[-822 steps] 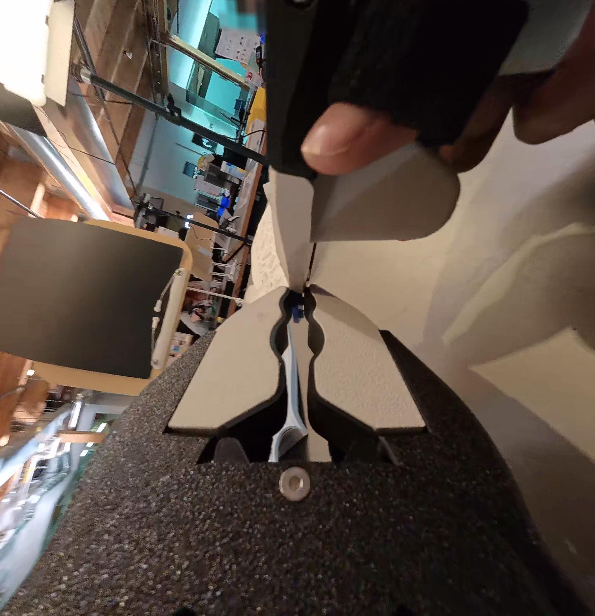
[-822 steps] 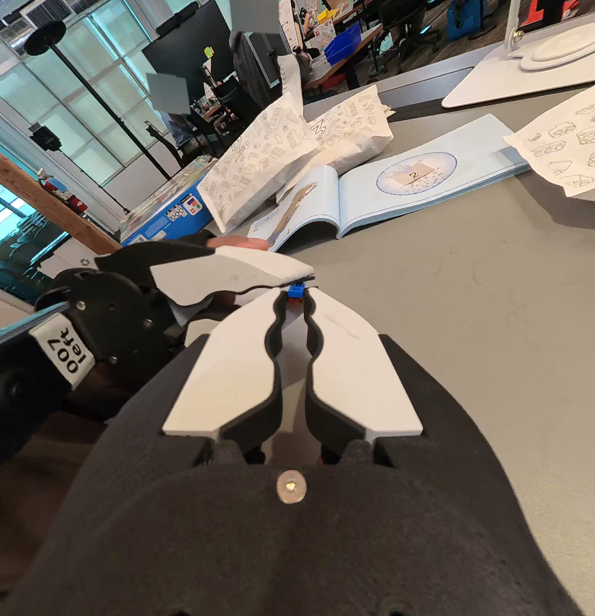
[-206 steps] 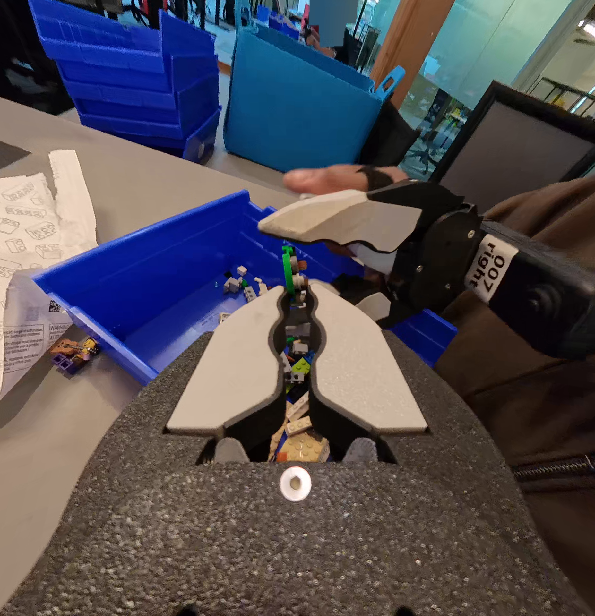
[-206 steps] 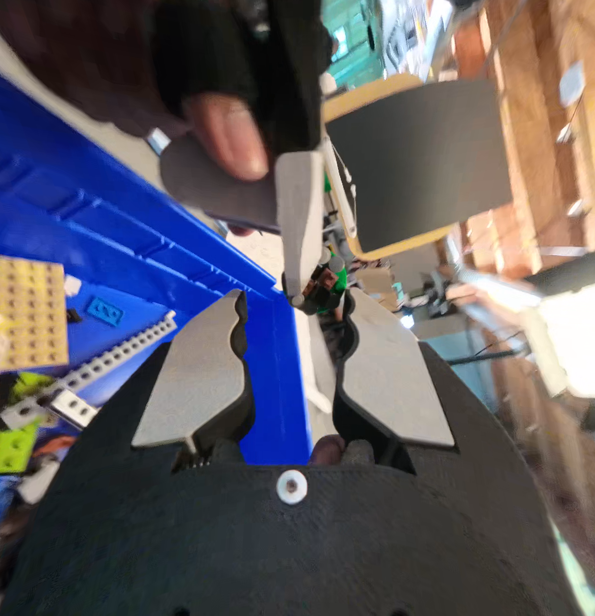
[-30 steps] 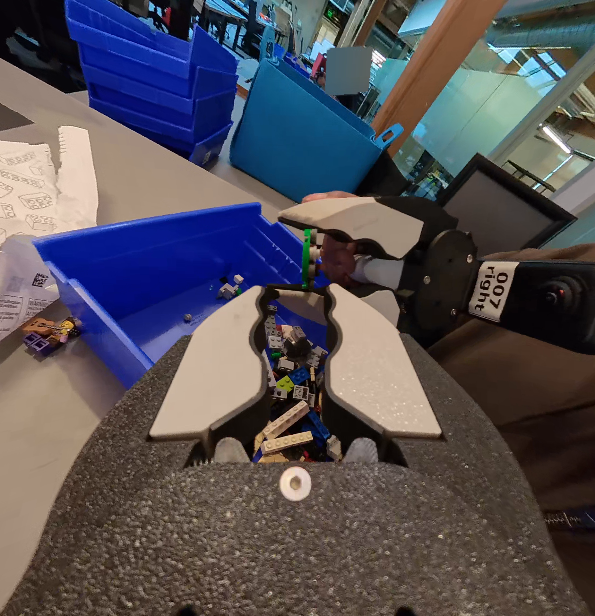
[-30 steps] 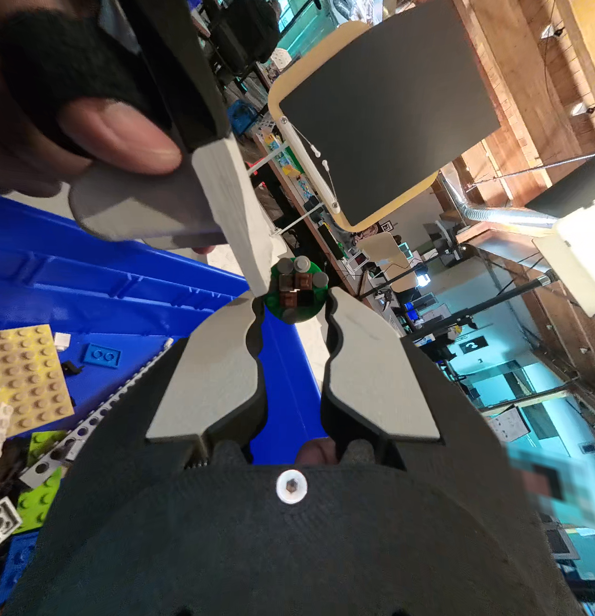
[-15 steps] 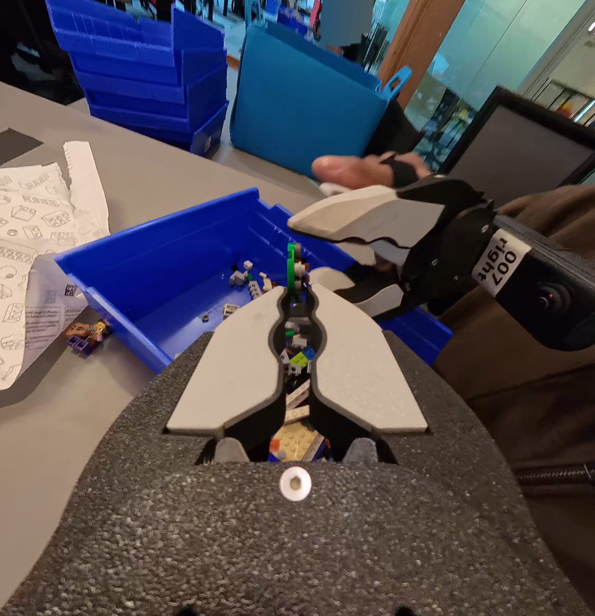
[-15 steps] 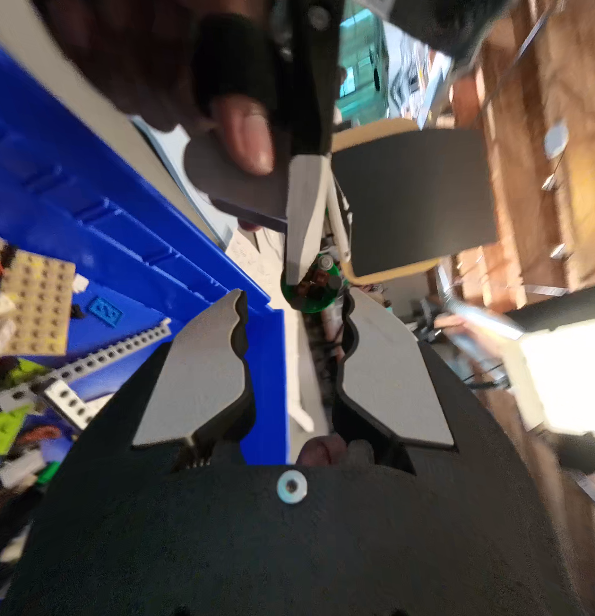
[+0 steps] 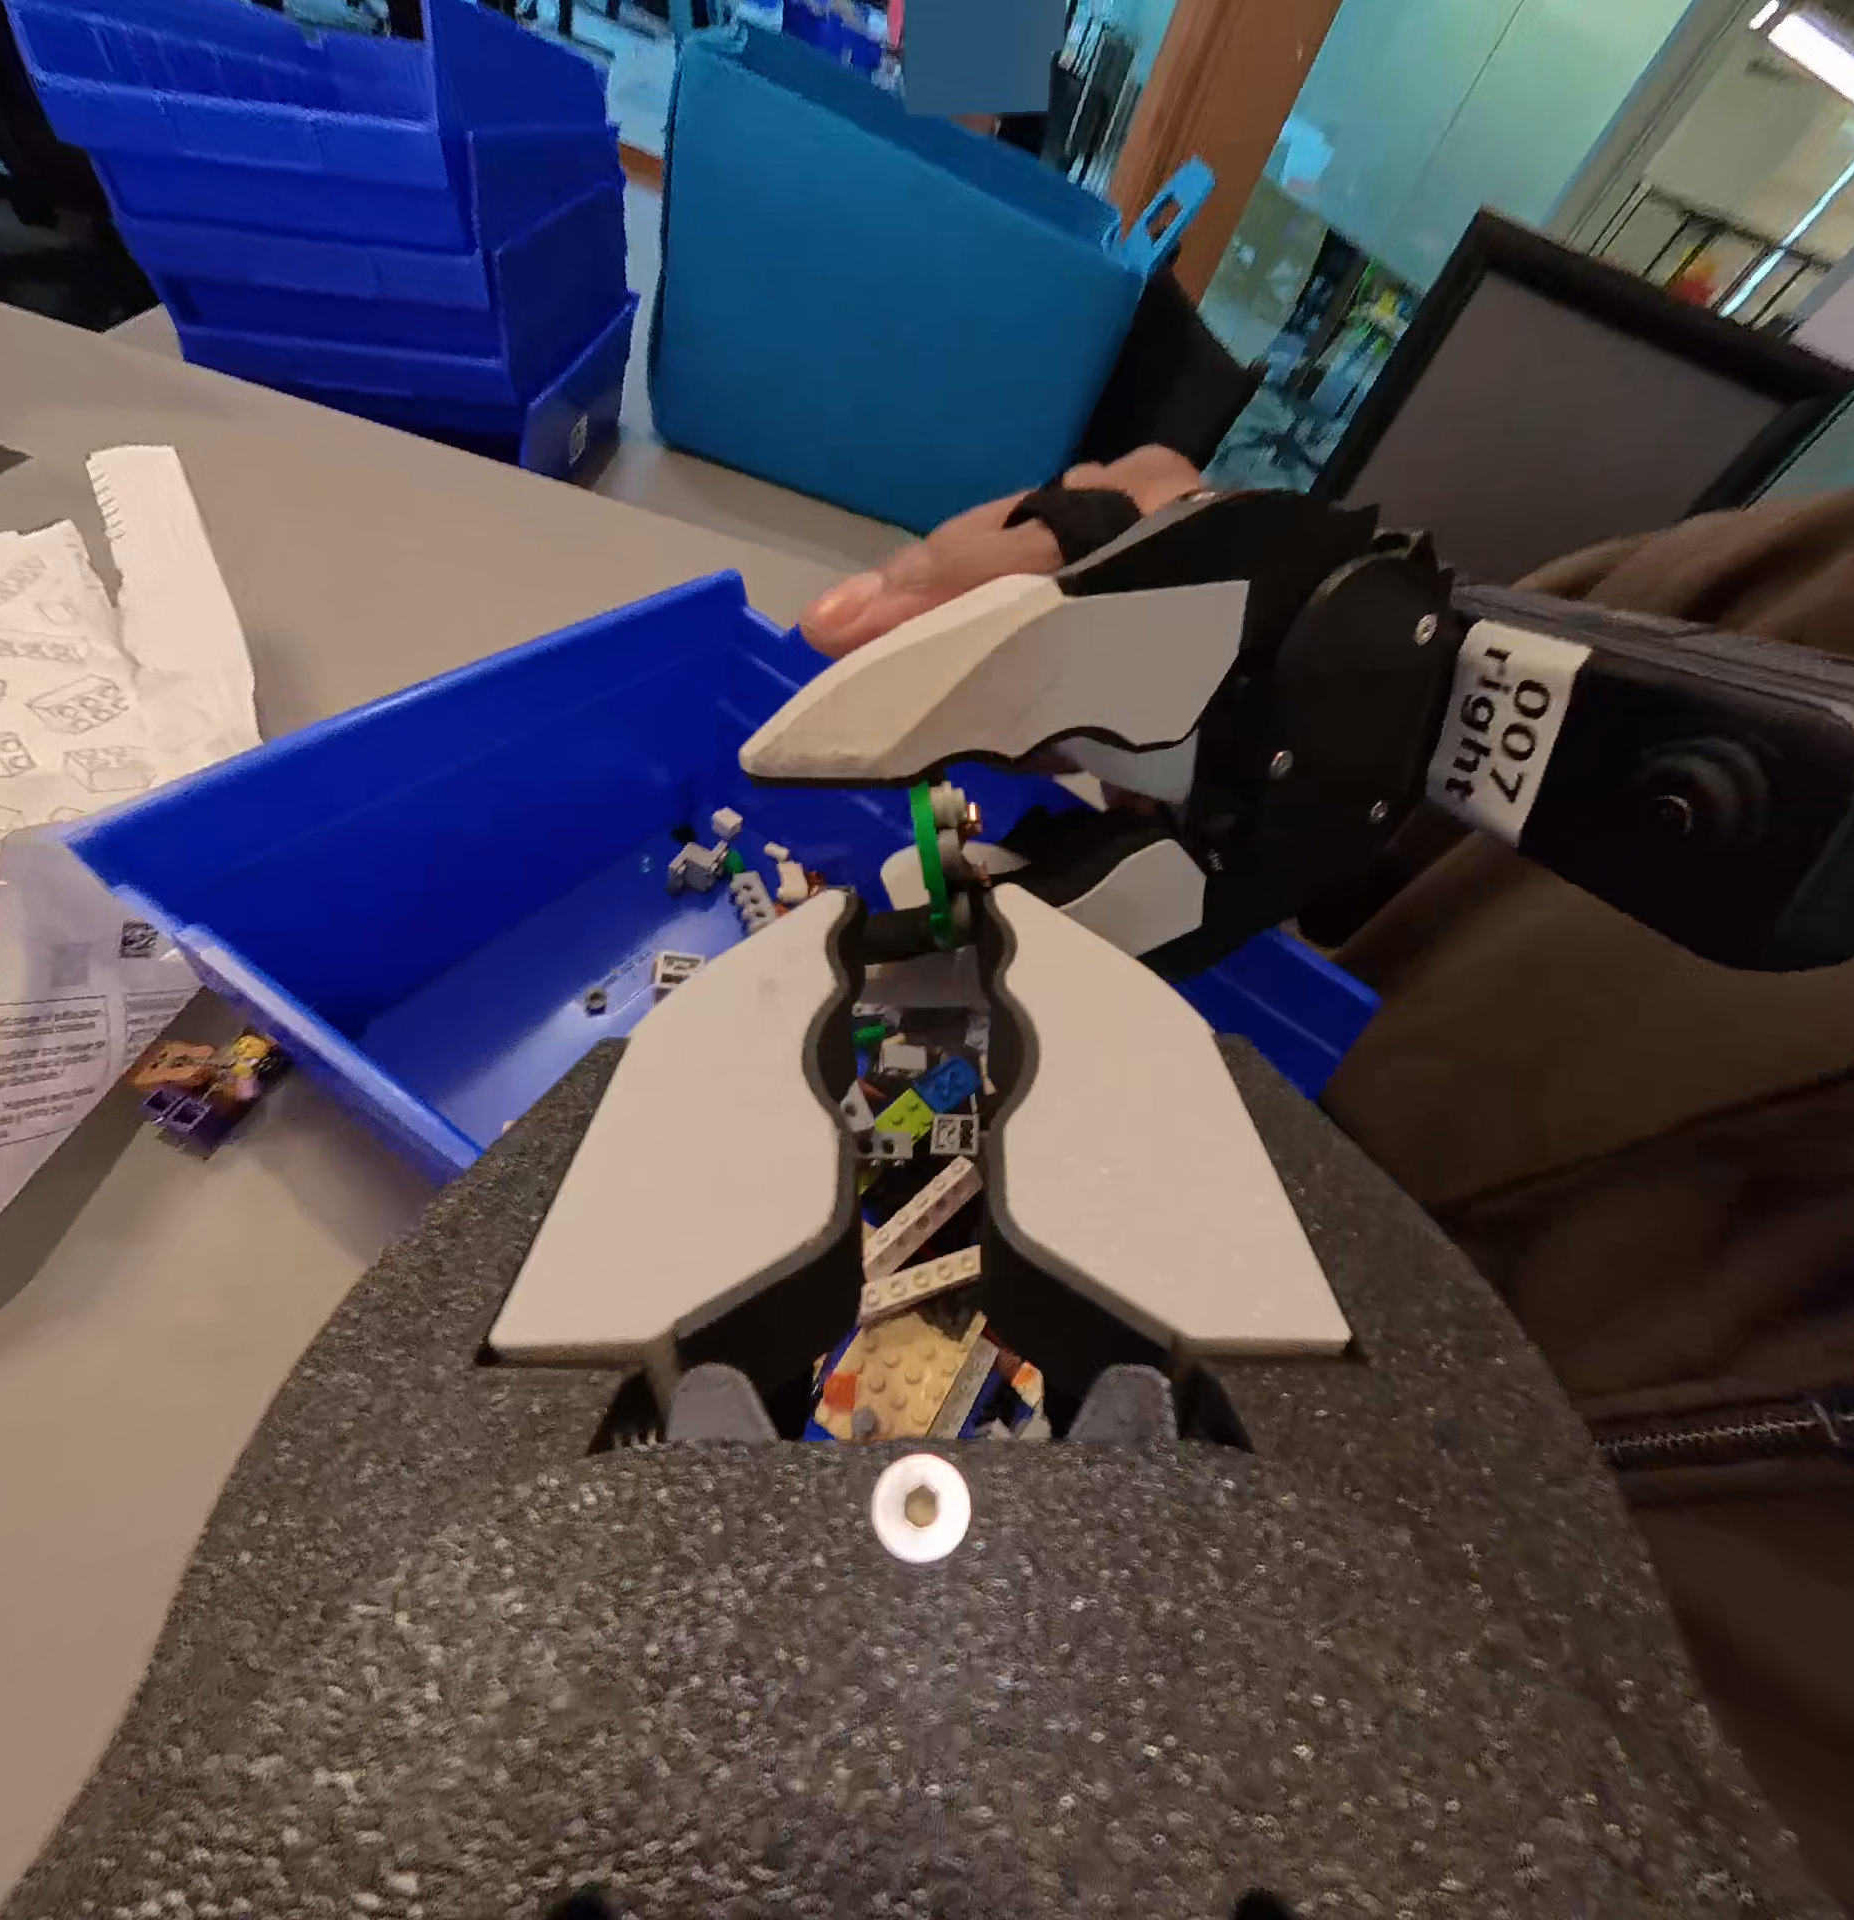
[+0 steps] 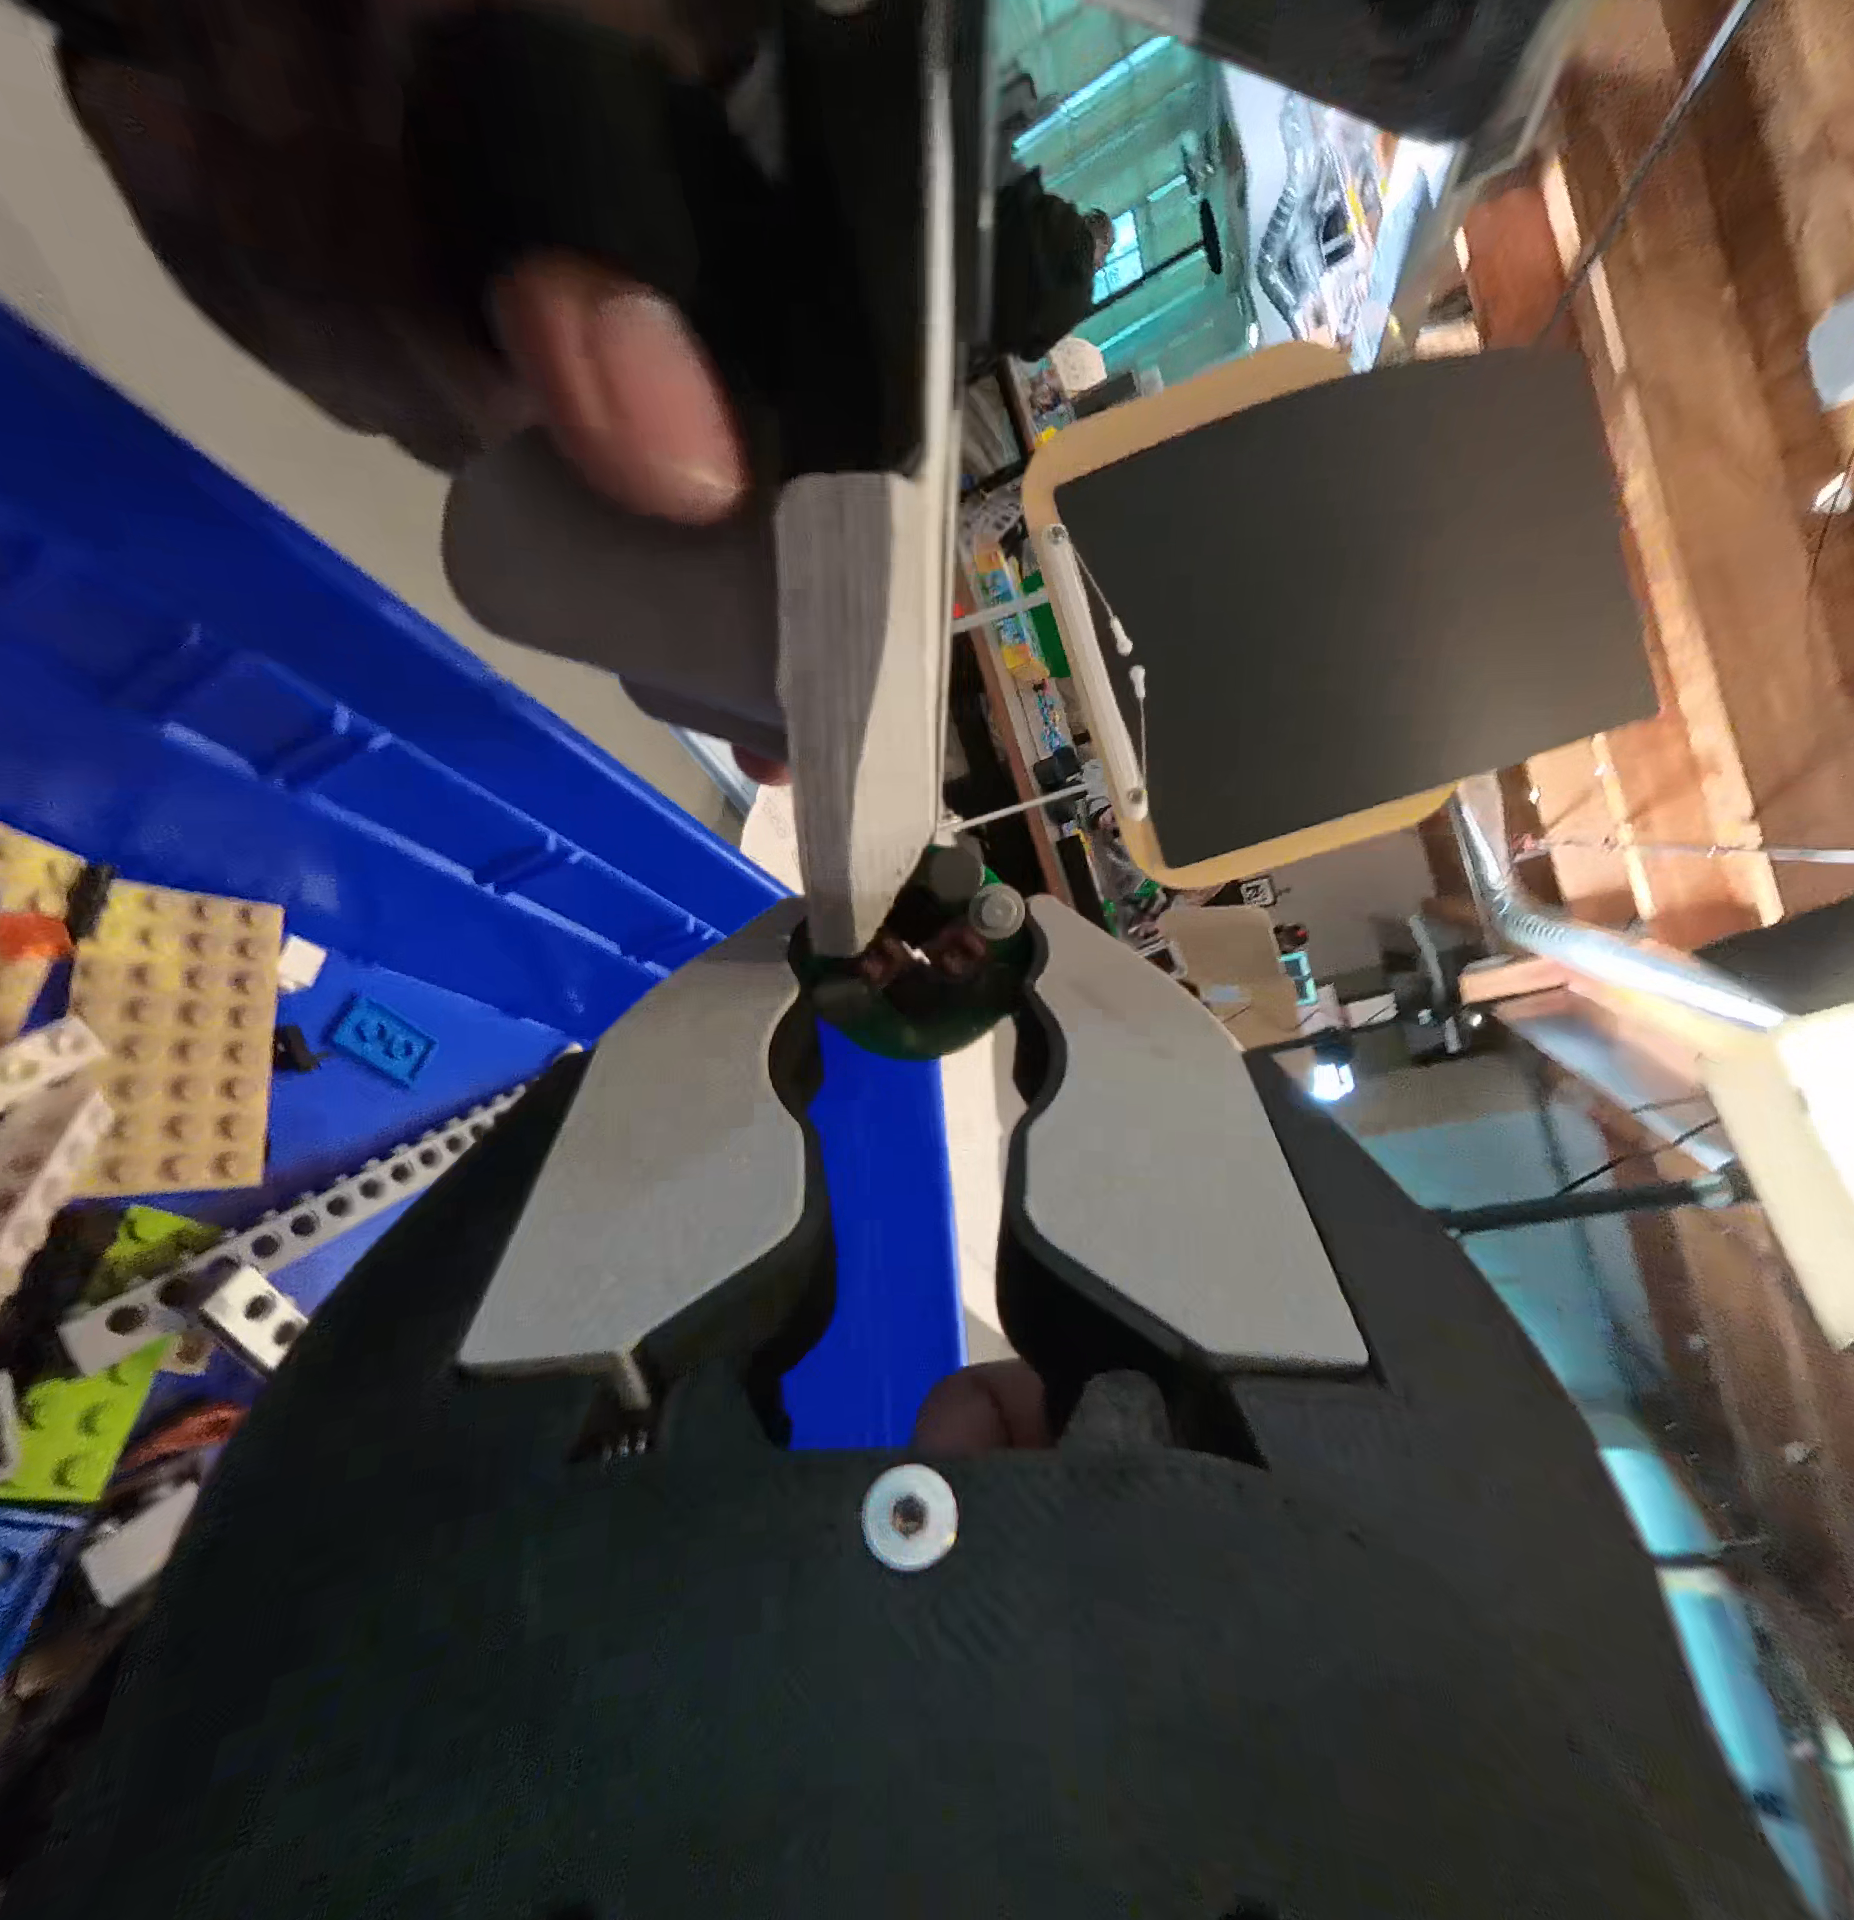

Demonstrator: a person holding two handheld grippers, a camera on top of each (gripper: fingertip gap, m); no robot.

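A round green plate with grey and brown studs is clamped by its rim between the pads of my right gripper, above the blue bin. In the left wrist view the plate stands edge-on between the right gripper's fingers. My left gripper is open, its tips on either side of the plate's lower edge, with a gap on the left side. One left finger comes down onto the plate's stud side. The bin holds several loose bricks.
Printed paper bags and a small purple and brown figure lie on the grey table left of the bin. Stacked blue bins and a light blue crate stand behind. A tan plate and a grey beam lie in the bin. A brown sleeve is on the right. Only a small space, under 4 cm, lies between the two pairs of fingers.
Half a second ago my left gripper was shut on the green plate and my right stood wide open around it. Now the right has closed on its rim and the left has opened.
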